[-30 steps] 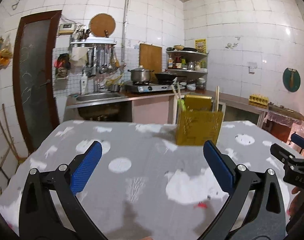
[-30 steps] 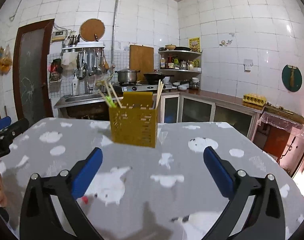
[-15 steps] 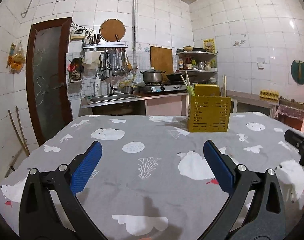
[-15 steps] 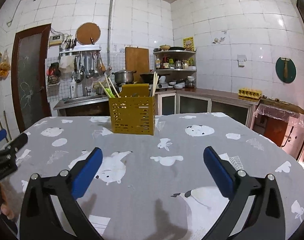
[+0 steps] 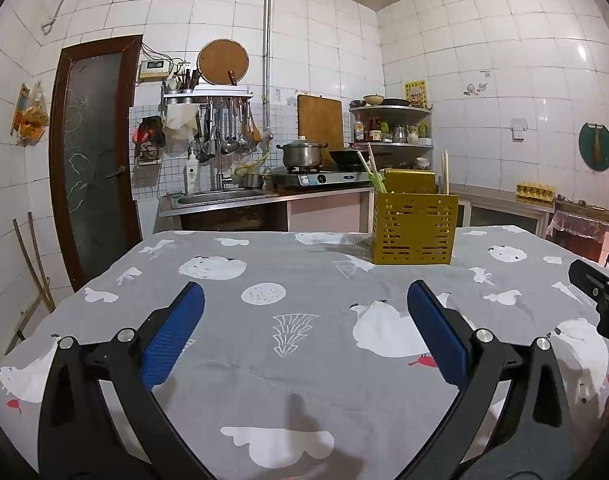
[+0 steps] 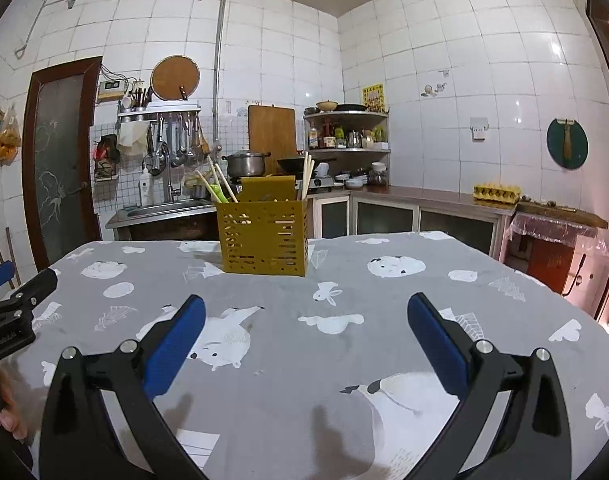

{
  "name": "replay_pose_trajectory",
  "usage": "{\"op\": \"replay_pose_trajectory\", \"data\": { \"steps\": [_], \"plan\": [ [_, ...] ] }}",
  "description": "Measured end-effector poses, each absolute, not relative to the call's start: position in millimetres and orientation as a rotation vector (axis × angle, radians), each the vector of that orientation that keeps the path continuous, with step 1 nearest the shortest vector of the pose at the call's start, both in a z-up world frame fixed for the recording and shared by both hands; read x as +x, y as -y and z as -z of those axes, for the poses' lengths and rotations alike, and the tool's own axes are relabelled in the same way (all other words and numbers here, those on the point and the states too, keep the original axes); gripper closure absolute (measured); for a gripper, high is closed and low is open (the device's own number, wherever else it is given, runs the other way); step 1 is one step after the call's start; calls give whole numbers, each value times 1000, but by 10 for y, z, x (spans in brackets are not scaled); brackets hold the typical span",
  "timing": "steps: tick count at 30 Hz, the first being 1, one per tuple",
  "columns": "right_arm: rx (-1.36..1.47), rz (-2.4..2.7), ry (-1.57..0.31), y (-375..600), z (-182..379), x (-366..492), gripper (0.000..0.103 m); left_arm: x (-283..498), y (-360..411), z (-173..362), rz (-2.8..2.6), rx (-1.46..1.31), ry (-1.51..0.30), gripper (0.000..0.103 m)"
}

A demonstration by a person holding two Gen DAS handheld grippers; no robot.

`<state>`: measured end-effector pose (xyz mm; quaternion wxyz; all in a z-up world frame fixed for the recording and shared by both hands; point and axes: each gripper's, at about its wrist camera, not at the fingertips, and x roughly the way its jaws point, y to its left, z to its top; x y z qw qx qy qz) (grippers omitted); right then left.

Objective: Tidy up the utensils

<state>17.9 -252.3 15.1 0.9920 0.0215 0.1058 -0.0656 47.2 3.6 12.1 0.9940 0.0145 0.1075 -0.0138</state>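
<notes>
Gaping wide and empty, the left gripper (image 5: 304,332) and right gripper (image 6: 304,332) both hang over the table (image 6: 384,344). Landmark: yellow holder (image 6: 263,236), upright near the far edge. It lies ahead-right of the left fingers (image 5: 172,332) and slightly ahead-left of the right; the right looks nearer. Chopsticks (image 6: 306,176) and a green utensil (image 6: 217,193) stand in it, long axes roughly vertical. No loose utensils visible before the holder; cloth there is bare, approach unobstructed.
</notes>
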Motion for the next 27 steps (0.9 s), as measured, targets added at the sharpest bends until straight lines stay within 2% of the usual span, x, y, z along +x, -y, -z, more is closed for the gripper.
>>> {"op": "replay_pose_trajectory", "data": {
  "steps": [27],
  "plan": [
    [40,132,-216,2536,-154,170,4,559,-102,-75,31,6,-252,5]
  ]
}}
